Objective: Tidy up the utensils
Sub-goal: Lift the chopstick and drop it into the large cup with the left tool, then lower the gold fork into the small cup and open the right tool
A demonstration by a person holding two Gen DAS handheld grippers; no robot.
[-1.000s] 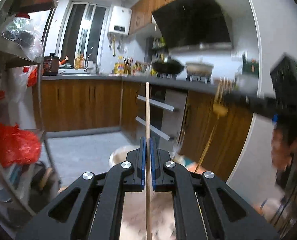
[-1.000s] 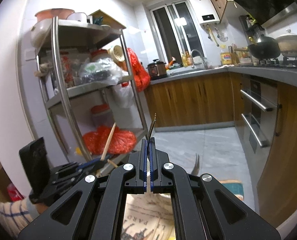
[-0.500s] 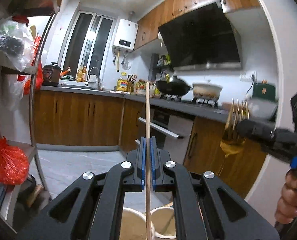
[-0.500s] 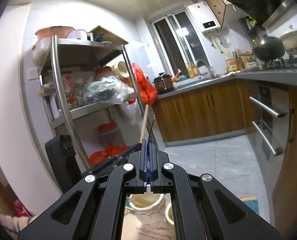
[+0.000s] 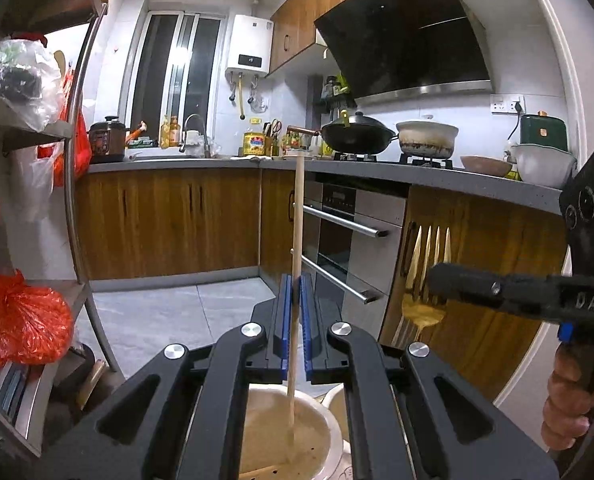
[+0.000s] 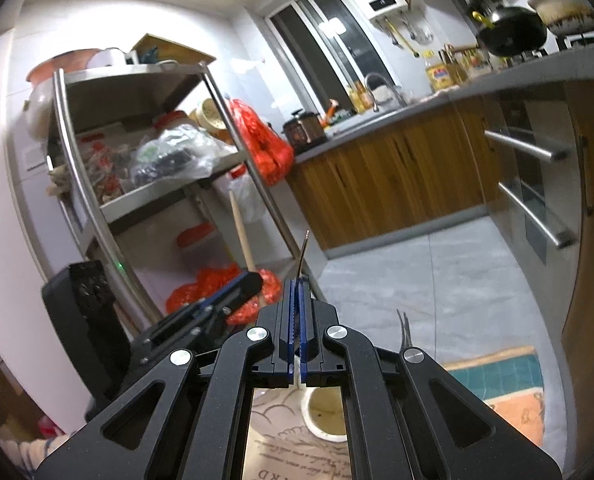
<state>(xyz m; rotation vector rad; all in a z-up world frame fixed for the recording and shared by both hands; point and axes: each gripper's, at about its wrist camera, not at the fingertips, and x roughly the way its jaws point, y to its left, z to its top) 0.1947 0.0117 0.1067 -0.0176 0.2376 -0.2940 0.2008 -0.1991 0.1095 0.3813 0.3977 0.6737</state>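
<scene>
Utensils number two: one wooden chopstick [image 5: 297,240] upright, pinched in the closed left claw [image 5: 295,292], and right of it one gold fork [image 5: 427,276], tines up, pinched in the closed right claw [image 6: 297,292]. Two cream pots [image 5: 285,436] below now sit nearer than before.

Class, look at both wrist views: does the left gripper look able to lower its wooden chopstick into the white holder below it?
Probably yes. The left gripper is shut on the wooden chopstick, whose lower end already hangs over the white holder; nothing visible blocks the opening.
</scene>
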